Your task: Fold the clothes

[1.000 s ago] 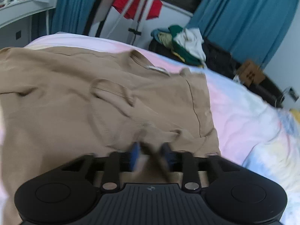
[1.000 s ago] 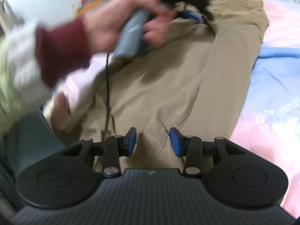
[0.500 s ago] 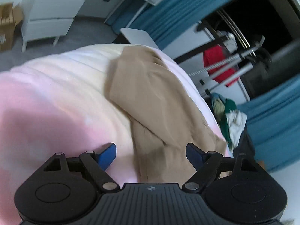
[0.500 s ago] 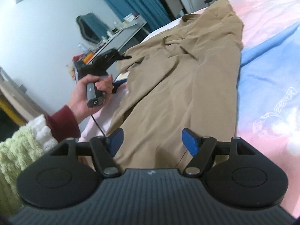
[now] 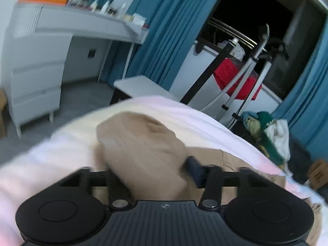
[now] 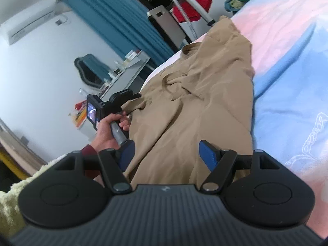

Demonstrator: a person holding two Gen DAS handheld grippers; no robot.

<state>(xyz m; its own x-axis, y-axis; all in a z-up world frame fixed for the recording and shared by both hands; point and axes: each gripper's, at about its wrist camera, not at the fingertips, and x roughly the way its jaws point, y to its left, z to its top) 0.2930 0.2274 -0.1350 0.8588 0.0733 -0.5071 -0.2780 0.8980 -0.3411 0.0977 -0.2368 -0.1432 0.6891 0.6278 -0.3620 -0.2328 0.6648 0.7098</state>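
A tan garment [image 6: 205, 94] lies spread along the pink and blue bedsheet [image 6: 287, 65]. My right gripper [image 6: 166, 153] is open, its blue pads either side of the garment's near end, hovering above it. In the left wrist view a raised fold of the same tan garment [image 5: 143, 149] fills the gap between the fingers of my left gripper [image 5: 151, 172]; the jaws stand wide and the left pad is hidden by cloth. The right wrist view shows the left gripper [image 6: 114, 102] in a hand at the garment's left edge.
A white desk with drawers [image 5: 41, 65] stands left of the bed. Teal curtains [image 5: 174, 30], a garment steamer stand [image 5: 246, 78] and a red cloth [image 5: 235, 78] are beyond the bed. A pile of clothes [image 5: 266, 131] lies at the far right.
The left gripper let go of the garment, opened wide, swung toward its left edge, and now has cloth between its fingers. The right gripper opened wider and tilted up.
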